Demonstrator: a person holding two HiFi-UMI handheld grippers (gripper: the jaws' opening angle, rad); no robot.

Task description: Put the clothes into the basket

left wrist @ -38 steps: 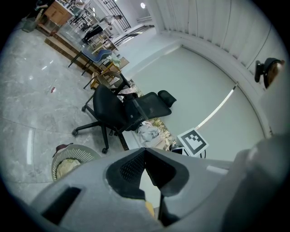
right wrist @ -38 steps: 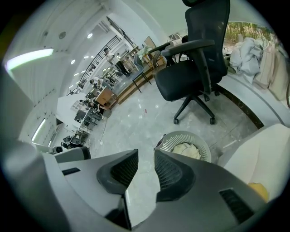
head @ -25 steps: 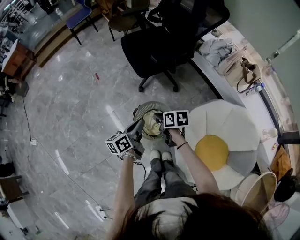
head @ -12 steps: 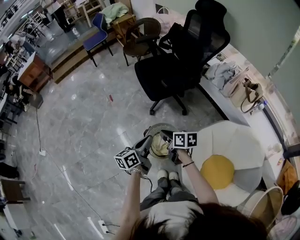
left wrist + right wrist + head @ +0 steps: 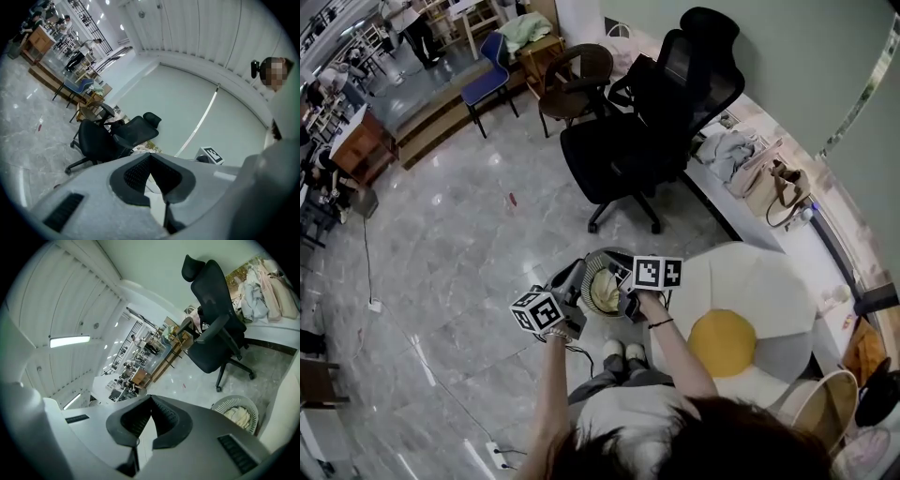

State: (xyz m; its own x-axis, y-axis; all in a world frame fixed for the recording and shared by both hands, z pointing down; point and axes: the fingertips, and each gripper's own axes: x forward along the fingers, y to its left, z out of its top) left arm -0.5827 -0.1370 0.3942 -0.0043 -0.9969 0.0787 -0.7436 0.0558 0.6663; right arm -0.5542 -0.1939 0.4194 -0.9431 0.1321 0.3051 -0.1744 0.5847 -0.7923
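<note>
A round slatted basket (image 5: 598, 256) stands on the floor in front of the person's feet, with pale yellow clothes (image 5: 602, 292) lying in it. The right gripper view also catches the basket (image 5: 224, 404) and the clothes (image 5: 238, 417), low at the right. My left gripper (image 5: 573, 275) hangs over the basket's left rim, shut and empty, its tips meeting (image 5: 150, 154). My right gripper (image 5: 618, 274) hovers above the right rim. Its jaws have just been closing with nothing between them, and they are now shut (image 5: 150, 397). More grey clothes (image 5: 727, 150) lie on the bench by the wall.
A black office chair (image 5: 647, 112) stands just beyond the basket. A white egg-shaped seat with a yellow centre (image 5: 750, 300) is at the right. A tan bag (image 5: 773, 187) sits on the bench. A brown chair (image 5: 577, 80) and a blue chair (image 5: 492, 61) stand farther back.
Both grippers have risen above the basket, and the head view has lifted with them. The yellow clothes stay in the basket.
</note>
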